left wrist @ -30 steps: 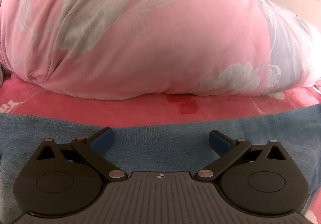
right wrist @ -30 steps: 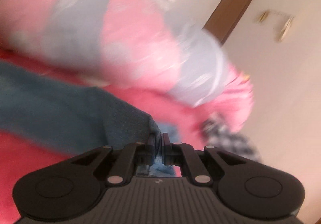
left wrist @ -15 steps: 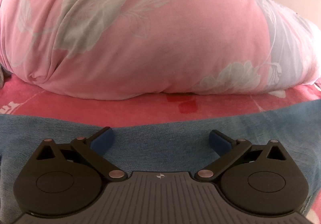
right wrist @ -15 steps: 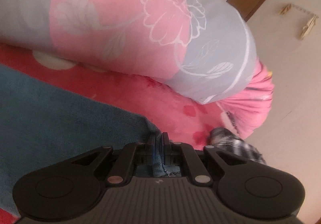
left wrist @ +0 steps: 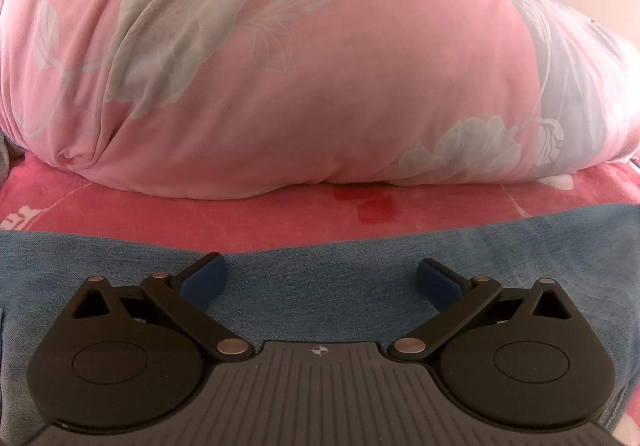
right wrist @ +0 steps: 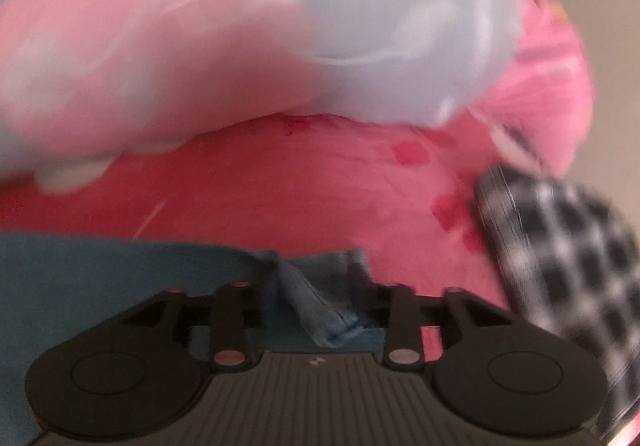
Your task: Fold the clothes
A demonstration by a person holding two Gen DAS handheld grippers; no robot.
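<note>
While jaws just opened, right hand-held gripper (right wrist: pixel 316 286) straddles crumpled denim hem (right wrist: pixel 320 310); left hand-held gripper (left wrist: pixel 320 282) wide.

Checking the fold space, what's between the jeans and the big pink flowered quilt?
In the left wrist view, only a bare strip of red bedspread separates the jeans from the quilt.

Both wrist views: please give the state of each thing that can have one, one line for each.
Jeans: spread flat on the bed sheet; hem corner bunched.
Left gripper: open, above the jeans, holding nothing.
Right gripper: jaws just opened; hem corner between them, not pressed.
Quilt: heaped up behind the jeans.
Checked cloth: crumpled, apart from the jeans.
</note>
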